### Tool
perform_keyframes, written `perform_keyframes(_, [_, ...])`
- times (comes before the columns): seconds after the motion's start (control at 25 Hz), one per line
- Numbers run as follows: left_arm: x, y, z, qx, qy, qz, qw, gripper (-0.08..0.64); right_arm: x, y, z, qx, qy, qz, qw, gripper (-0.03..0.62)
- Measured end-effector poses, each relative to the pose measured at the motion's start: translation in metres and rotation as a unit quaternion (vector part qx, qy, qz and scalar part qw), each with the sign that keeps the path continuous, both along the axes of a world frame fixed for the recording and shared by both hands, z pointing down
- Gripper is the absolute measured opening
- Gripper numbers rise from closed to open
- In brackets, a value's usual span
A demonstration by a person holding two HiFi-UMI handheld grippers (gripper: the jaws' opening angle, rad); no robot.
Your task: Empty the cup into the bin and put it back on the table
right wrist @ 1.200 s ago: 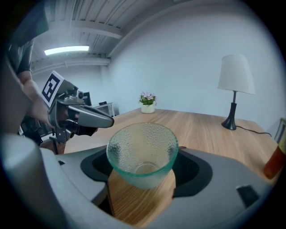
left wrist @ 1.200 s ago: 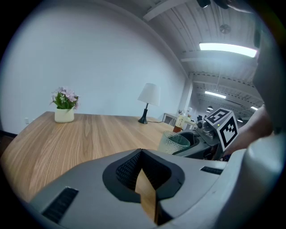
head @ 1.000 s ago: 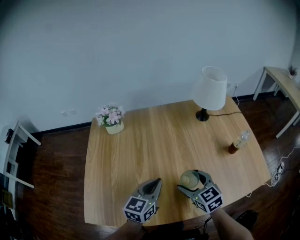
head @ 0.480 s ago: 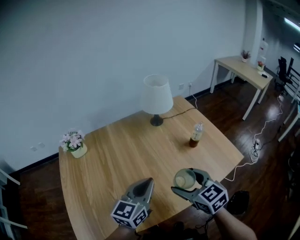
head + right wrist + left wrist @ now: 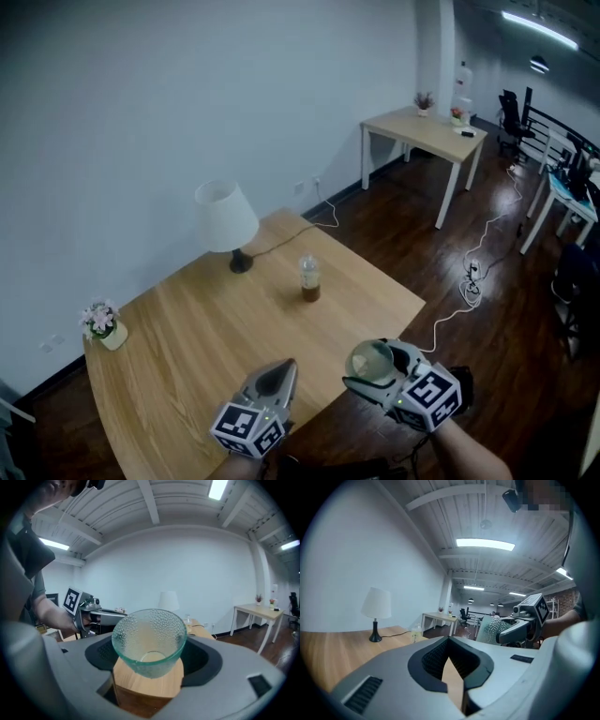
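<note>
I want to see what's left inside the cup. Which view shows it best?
The right gripper view: the cup fills the centre, its inside visible. The head view shows it small in the right gripper; the left gripper view, only side-on.

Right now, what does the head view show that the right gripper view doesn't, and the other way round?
Only the head view: the power strip on the dark floor and the marker cube of the right tongs. Only the right gripper view: the white ceiling beams and the inside of the glass cup down to its base. Both: the glass cup clamped in the right tongs, the left tongs, the white lamp and the side table.
</note>
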State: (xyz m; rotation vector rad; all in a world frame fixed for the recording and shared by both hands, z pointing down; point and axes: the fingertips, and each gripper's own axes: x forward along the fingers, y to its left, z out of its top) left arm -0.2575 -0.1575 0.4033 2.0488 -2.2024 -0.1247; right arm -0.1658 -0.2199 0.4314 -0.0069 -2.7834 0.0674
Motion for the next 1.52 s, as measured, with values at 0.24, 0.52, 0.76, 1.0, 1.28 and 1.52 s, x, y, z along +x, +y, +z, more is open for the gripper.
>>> perform_keyframes(0.24, [0.088,-0.062,-0.008,0.007,-0.003,0.048,0.9988,-0.008,0.099,-0.054,-0.018,0.024,-0.008,0.045,0.999,0.390])
perform_keyframes(0.52, [0.183,-0.126,-0.008,0.011,-0.008,0.098,0.9951,-0.008,0.206,-0.101,-0.019,0.028,-0.012,0.105,0.994,0.388])
perform_keyframes(0.76, [0.236,-0.167,-0.011,0.010,-0.019,0.158,0.9872,-0.008,0.265,-0.129,-0.013,0.023,-0.008,0.163,0.986,0.388])
perform_keyframes(1.0, [0.272,-0.209,-0.014,0.016,-0.013,0.226,0.9738,-0.008,0.305,-0.154,-0.009,0.018,0.000,0.233,0.972,0.388])
perform_keyframes(1.28, [0.292,-0.254,-0.023,0.027,-0.007,0.293,0.9557,-0.008,0.345,-0.192,-0.007,0.015,0.026,0.328,0.944,0.388])
perform_keyframes(1.52, [0.280,-0.280,-0.035,0.041,-0.007,0.314,0.9486,-0.008,0.377,-0.216,0.003,0.004,0.041,0.396,0.917,0.388])
